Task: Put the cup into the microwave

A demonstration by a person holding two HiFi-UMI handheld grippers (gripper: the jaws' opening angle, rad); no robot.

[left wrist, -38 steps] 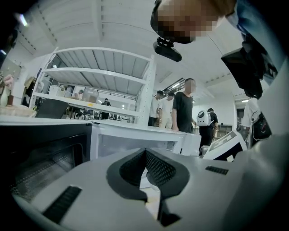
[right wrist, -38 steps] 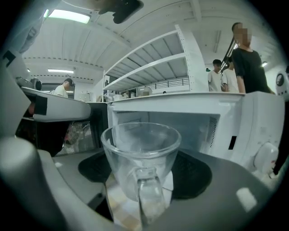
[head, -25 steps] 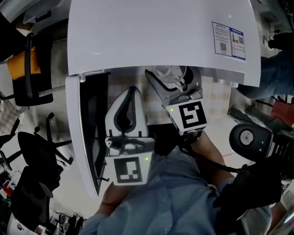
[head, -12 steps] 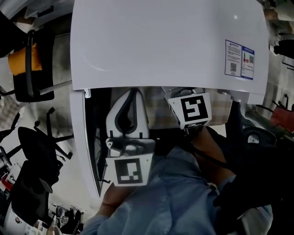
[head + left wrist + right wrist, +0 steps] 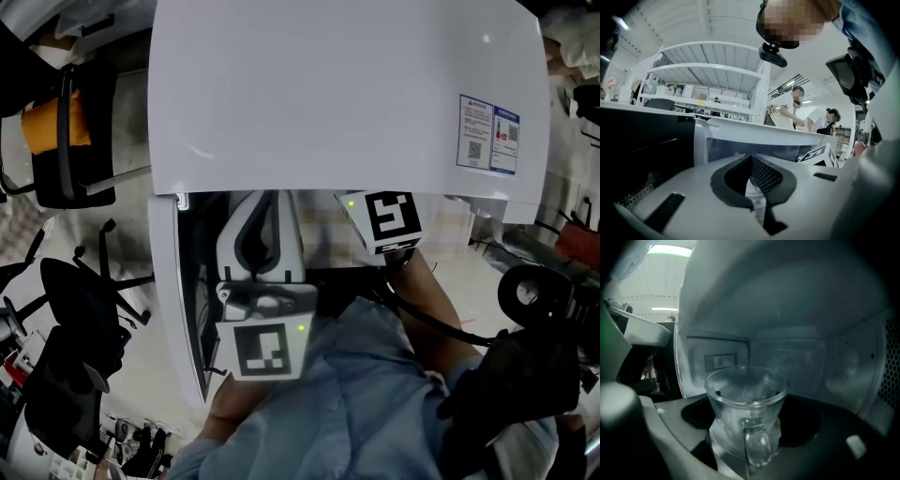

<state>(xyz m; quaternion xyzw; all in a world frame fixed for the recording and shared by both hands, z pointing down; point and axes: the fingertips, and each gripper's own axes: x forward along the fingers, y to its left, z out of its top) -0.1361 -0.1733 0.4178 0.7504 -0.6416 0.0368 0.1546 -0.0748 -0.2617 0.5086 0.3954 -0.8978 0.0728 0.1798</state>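
The cup [image 5: 746, 399] is clear glass with a flared rim and a thick loop handle, and it sits upright inside the microwave [image 5: 347, 94] cavity, near the middle, with the handle turned back toward the opening. Being glass, it is likely stiff, fairly heavy for its size, slick under hard pads and liable to chip if knocked against the cavity walls or set down hard. The safest hold looks to be across the lower body, below the flare, where the walls are steeper; the handle is too narrow and rounded for a steady pinch.

The microwave's door [image 5: 173, 309] hangs open at its left side. Just right of the door, in front of the opening, the left gripper [image 5: 264, 199] has its jaws pressed together with nothing between them, and it touches nothing that can be seen.

Further right, the right gripper [image 5: 750, 414] reaches into the cavity. Its jaws stand wide and clasp the cup's body on both sides, low down. Whether the cup's base rests on the cavity floor or hangs just above it cannot be told.
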